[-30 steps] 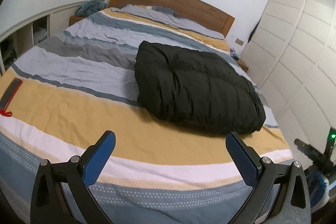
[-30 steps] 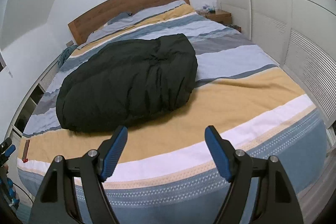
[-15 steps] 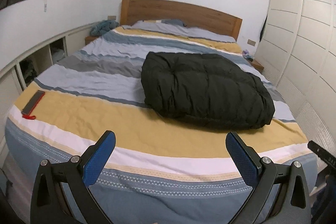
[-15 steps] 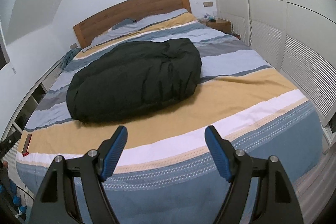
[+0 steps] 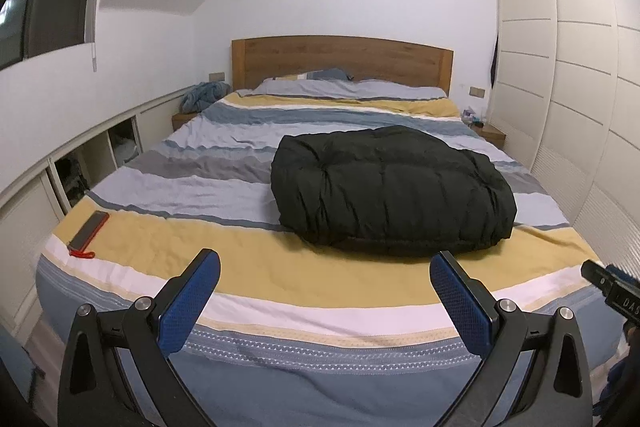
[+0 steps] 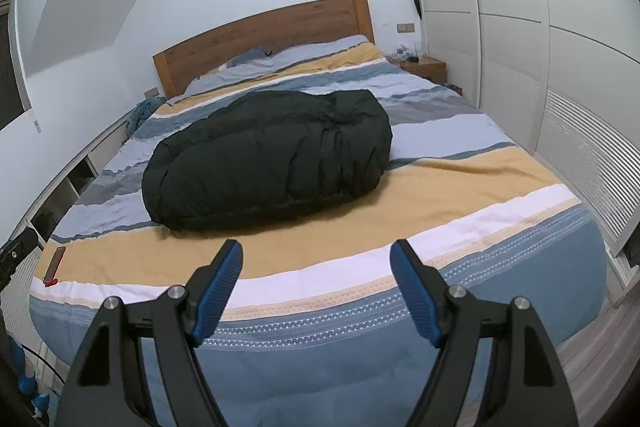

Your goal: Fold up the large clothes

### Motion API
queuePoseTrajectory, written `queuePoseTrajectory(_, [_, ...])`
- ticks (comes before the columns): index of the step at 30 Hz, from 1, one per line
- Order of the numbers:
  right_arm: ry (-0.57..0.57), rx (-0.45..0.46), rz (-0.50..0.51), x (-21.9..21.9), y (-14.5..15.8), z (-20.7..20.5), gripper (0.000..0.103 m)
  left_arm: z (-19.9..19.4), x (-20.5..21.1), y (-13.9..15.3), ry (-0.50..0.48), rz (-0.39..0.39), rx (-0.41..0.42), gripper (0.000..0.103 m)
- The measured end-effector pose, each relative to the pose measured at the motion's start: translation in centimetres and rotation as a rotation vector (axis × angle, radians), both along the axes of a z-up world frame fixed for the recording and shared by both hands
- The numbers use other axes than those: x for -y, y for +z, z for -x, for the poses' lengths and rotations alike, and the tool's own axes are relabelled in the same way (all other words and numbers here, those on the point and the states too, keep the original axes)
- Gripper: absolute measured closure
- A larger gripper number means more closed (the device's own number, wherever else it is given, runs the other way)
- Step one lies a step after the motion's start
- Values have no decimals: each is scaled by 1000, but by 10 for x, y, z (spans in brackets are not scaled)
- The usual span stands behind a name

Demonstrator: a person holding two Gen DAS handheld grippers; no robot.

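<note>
A black puffy jacket [image 5: 392, 189] lies folded into a thick bundle on the striped bed [image 5: 280, 267]; it also shows in the right wrist view [image 6: 268, 155]. My left gripper [image 5: 325, 267] is open and empty, held back from the bed's foot, well short of the jacket. My right gripper [image 6: 316, 259] is open and empty, also over the foot edge of the bed [image 6: 360, 307]. Neither gripper touches the jacket.
A phone with a red strap [image 5: 89, 229] lies at the bed's front left corner, seen too in the right wrist view [image 6: 54, 265]. A white wardrobe [image 6: 540, 47] lines the right side. Open shelves [image 5: 80, 167] line the left wall. Wooden headboard [image 5: 340, 63] stands at the far end.
Both grippers have pulled back and away from the bed, so the jacket and bed look farther and more of the room shows. The jacket has not moved. Both grippers stay open.
</note>
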State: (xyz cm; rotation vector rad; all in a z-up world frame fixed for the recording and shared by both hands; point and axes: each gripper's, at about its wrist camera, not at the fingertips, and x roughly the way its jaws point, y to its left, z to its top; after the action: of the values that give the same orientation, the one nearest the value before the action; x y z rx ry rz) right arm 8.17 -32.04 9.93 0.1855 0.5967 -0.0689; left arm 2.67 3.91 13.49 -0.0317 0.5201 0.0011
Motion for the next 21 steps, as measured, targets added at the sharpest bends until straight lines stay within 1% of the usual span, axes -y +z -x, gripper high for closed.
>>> queuePoseTrajectory(13, [17,38,35,-14,8,17,28,12,19,1,-28,-38,22,1])
queuePoseTrajectory(21, [16,47,46,-16,10,25,28,16,24,1,-40,-42,29,1])
